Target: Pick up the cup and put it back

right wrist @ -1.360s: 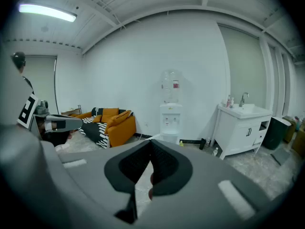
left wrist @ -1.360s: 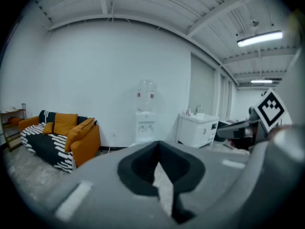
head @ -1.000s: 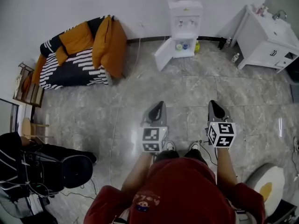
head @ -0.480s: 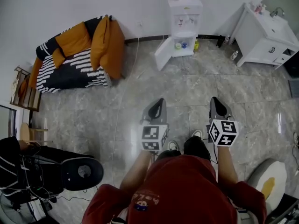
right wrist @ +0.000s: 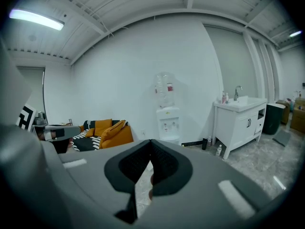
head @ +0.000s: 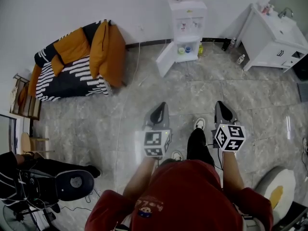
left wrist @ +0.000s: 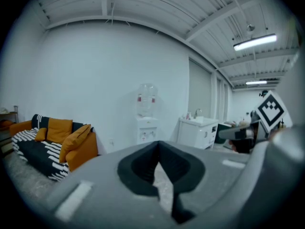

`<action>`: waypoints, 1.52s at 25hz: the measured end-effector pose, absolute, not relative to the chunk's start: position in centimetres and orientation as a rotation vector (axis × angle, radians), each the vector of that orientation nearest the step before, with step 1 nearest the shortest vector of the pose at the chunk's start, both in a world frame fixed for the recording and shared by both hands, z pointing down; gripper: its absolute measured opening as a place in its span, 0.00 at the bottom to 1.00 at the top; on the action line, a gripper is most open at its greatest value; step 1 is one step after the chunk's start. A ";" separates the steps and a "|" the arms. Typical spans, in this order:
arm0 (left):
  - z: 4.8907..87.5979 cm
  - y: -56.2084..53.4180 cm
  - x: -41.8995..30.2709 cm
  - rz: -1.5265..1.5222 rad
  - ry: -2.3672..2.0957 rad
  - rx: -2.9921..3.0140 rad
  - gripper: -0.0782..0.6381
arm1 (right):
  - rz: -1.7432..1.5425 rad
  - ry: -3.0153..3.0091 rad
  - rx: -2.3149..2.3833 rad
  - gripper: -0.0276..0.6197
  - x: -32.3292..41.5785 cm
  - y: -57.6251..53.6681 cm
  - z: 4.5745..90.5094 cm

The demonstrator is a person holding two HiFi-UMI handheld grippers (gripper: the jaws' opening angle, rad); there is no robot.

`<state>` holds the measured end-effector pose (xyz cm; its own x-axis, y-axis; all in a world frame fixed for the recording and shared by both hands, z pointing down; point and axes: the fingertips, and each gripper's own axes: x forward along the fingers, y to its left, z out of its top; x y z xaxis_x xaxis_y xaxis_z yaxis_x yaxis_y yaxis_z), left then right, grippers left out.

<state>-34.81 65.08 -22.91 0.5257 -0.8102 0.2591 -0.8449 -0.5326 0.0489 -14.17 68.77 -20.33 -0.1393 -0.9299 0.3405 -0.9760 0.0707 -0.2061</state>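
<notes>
Observed from within the room: a person in a red sweatshirt [head: 192, 196] is standing on a grey marble-tiled floor [head: 96, 124], facing the far wall, with one white shoe [head: 199, 123] placed ahead of the other.

Left gripper [head: 163, 105]: it is pointing towards the far wall, slightly below level. Its jaws are meeting at the tips and are holding nothing; only floor is showing through the gap behind the tips. Its marker cube [head: 156, 144] is sitting at the near end.

Right gripper [head: 218, 104]: it is running parallel to the left one, on the same heading. Its jaws are likewise closed tip to tip and are carrying nothing. Its marker cube [head: 229, 137] is facing upward.

Task item: a white water dispenser [head: 187, 18] is standing against the far wall, with its lower door [head: 166, 61] hanging open to the left. Two small cups are sitting side by side inside the lower compartment, a green cup [head: 181, 50] on the left and a blue cup [head: 188, 48] on the right. Both cups are well apart from either gripper. At this range finer detail of the cups cannot be made out.

Surroundings: a sofa [head: 72, 69] with a black-and-white striped cover and orange cushions is standing at far left. A white vanity cabinet [head: 272, 37] with a tap is occupying the far right corner, and a small bottle [head: 241, 58] is standing on the floor just beside it.
</notes>
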 end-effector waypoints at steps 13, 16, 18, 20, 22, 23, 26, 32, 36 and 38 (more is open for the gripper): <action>-23.9 51.4 -23.9 0.327 -1.470 2.577 0.11 | 0.658 -2.213 1.979 0.04 -2.9 55.2 -19.7; -23.9 48.6 -20.8 0.341 -1.489 2.573 0.11 | 0.660 -2.225 1.981 0.04 0.2 52.3 -19.7; -23.8 47.0 -18.5 0.353 -1.492 2.574 0.11 | 0.664 -2.232 1.985 0.04 2.5 50.6 -19.6; -23.9 45.3 -16.3 0.360 -1.491 2.578 0.11 | 0.673 -2.235 1.990 0.04 4.8 49.0 -19.5; -24.1 43.8 -14.2 0.365 -1.493 2.585 0.11 | 0.681 -2.236 1.994 0.04 6.8 47.4 -19.3; -24.2 43.1 -13.4 0.366 -1.497 2.590 0.11 | 0.686 -2.240 1.993 0.04 7.6 46.7 -19.1; -24.4 41.4 -11.2 0.364 -1.514 2.595 0.11 | 0.692 -2.253 1.977 0.04 9.4 45.1 -18.6; -25.2 38.5 -8.2 0.347 -1.523 2.591 0.11 | 0.664 -2.267 1.962 0.04 12.6 42.1 -19.8; -24.9 37.3 -7.4 0.354 -1.530 2.584 0.11 | 0.668 -2.267 1.958 0.04 13.5 40.7 -19.7; -24.6 36.8 -7.4 0.364 -1.539 2.579 0.11 | 0.680 -2.266 1.952 0.04 13.6 40.2 -19.3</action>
<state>-7.43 36.84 -24.59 0.4554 -0.8503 0.2637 -0.8783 -0.4775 -0.0230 13.59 40.19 -19.29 -0.1882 -0.9227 0.3364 -0.9555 0.0928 -0.2802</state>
